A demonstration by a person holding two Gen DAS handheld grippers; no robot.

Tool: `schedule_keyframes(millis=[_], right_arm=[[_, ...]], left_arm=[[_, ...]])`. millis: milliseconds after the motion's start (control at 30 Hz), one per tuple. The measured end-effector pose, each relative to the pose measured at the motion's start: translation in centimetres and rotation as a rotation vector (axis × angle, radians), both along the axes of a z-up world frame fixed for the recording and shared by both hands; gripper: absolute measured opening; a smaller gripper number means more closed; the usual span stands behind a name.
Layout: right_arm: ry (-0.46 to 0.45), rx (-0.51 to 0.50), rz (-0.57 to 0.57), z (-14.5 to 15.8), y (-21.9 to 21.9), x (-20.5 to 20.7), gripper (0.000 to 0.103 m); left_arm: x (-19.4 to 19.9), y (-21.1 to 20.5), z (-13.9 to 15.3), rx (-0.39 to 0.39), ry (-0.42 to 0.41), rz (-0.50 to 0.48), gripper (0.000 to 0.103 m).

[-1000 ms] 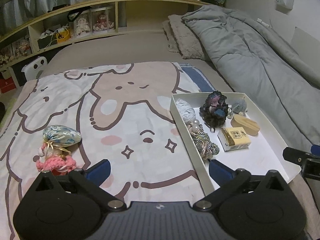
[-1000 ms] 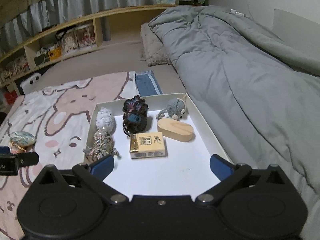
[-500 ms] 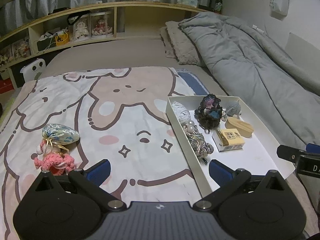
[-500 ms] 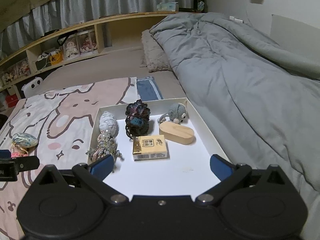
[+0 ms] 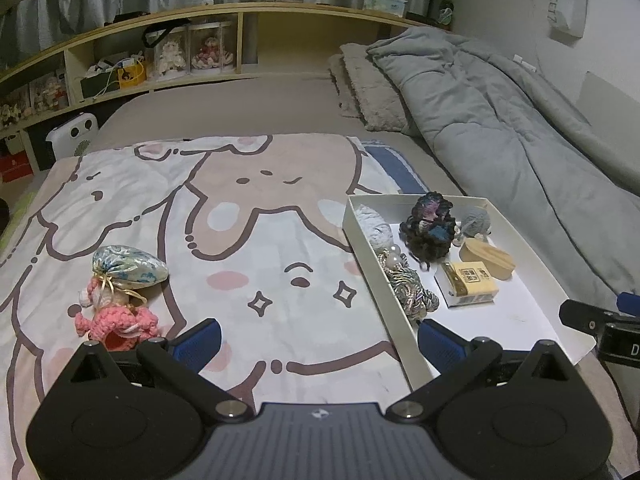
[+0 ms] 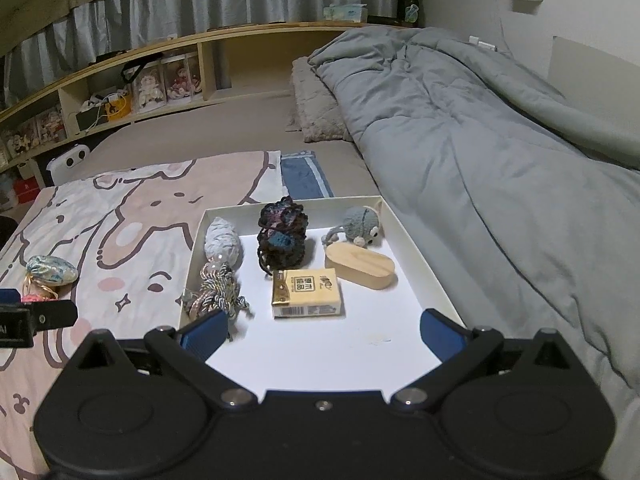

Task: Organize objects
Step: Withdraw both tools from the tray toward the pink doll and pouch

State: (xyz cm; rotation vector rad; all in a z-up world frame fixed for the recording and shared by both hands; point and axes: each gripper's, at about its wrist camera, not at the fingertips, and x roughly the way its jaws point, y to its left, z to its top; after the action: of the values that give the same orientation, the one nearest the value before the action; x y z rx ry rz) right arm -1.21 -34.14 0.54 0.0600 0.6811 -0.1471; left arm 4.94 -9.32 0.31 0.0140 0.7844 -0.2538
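A white tray [image 6: 412, 256] lies on the bed and holds a dark crochet ball [image 6: 282, 236], a grey knitted mouse [image 6: 360, 226], a wooden oval block [image 6: 360, 266], a yellow card box [image 6: 306, 292], a pale fabric pouch [image 6: 222, 240] and a braided cord tassel [image 6: 216, 292]. The same tray [image 5: 536, 248] shows at the right of the left wrist view. On the cartoon blanket lie a floral pouch [image 5: 128, 268] and a pink crochet doll [image 5: 116, 316]. My left gripper [image 5: 318, 338] is open above the blanket, empty. My right gripper [image 6: 322, 330] is open over the tray's near end, empty.
A grey duvet [image 6: 480, 140] fills the bed's right side, with a fuzzy pillow [image 6: 316, 108] behind the tray. A wooden headboard shelf [image 5: 180, 52] with dolls and boxes runs along the back. The cartoon blanket [image 5: 248, 220] spreads between the tray and the pouch.
Both grippers have drawn back and risen, so the tray and the blanket items sit farther away in both views. Nothing was picked up or put down.
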Motion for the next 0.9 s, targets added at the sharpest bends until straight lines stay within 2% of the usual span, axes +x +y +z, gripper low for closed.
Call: schedule_keyframes(millis=[367,567,667,900], right_arm=[[-0.004,0.037,-0.018,-0.1,-0.1,0.7,0.103],[-0.009,0.043,-0.011,-0.2,0.5,1.8,0.103],[-0.006,0.060,-0.001,-0.3,1.0,2.7,0.103],[-0.016,0.109,0.112,-0.7,3.6,4.7,0.103]], left_arm=[[1.0,1.0,-0.2,0.015,0.000,0.015,0.103],[2.0,2.5,-0.6,0.008,-0.008,0.059,0.103],[2.5,3.4,-0.6,0.015,-0.023,0.096,0.103],[3.9,6.5,-0.7,-0.032,-0.045,0.220,0.103]])
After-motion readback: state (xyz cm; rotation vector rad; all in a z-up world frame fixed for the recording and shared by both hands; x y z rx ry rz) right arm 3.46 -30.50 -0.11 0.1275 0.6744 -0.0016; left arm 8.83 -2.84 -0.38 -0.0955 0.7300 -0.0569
